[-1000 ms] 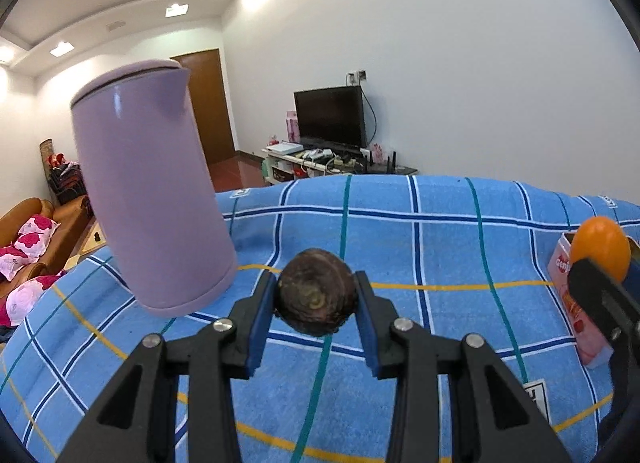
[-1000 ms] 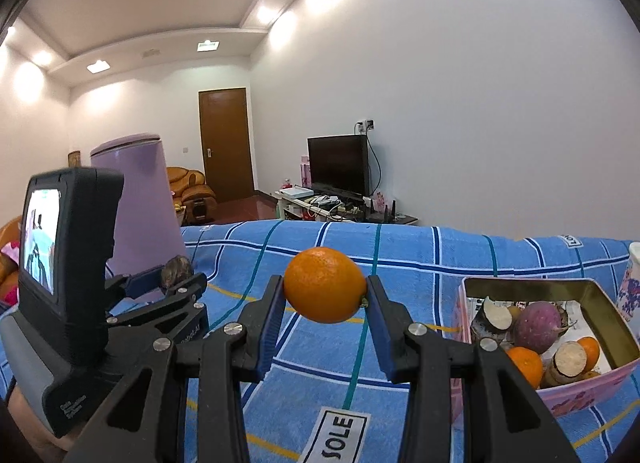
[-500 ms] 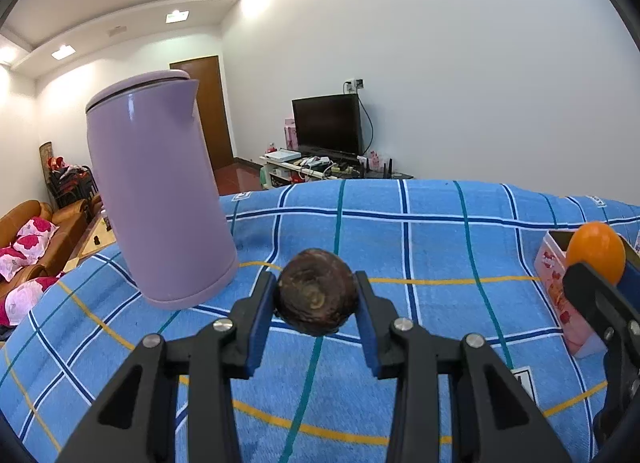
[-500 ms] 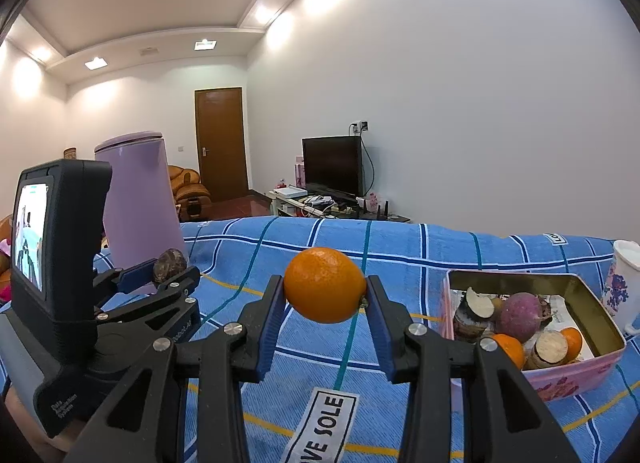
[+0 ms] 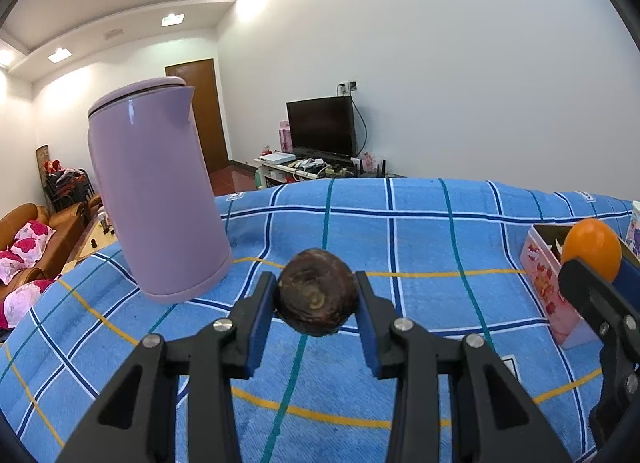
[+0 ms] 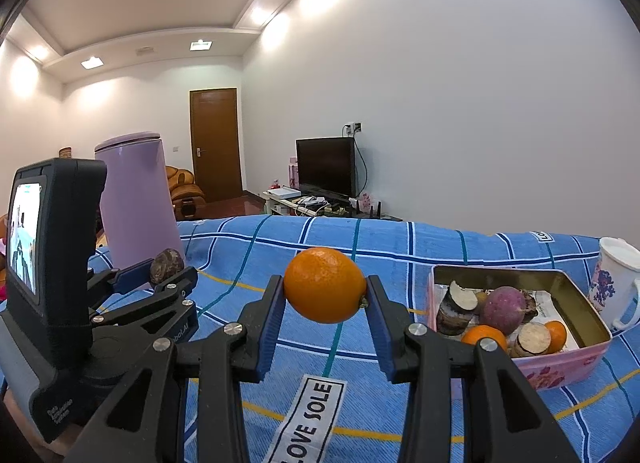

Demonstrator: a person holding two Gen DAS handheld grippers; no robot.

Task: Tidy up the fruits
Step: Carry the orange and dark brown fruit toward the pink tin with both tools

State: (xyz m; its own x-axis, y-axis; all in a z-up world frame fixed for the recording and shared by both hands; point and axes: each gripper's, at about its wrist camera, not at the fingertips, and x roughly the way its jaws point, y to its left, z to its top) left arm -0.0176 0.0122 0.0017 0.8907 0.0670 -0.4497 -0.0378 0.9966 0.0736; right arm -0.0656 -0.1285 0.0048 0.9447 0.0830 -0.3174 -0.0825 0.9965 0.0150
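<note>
Across the last second the purple kettle (image 5: 156,191) slides a little rightward in the left wrist view, and the pink box (image 6: 516,327) drifts leftward in the right wrist view, bringing a white floral mug (image 6: 614,283) into sight at the right edge of the blue checked cloth (image 5: 420,231); both grips look unchanged, so the fruits seem to be mid-carry, neither yet placed; the left gripper (image 5: 316,303) is clamped on a dark brown, rough-skinned round fruit (image 5: 317,297), held clear above the cloth, just right of the kettle standing near the cloth's left edge; the right gripper (image 6: 326,295) is clamped on an orange (image 6: 325,285), held above the middle of the cloth, with the box just to its right, near the right edge; the box already holds cut brown pieces, a purple round item and smaller oranges; both tools point slightly downward, side by side, the left one visible at the left of the right wrist view; the box looks like the likely destination for both
</note>
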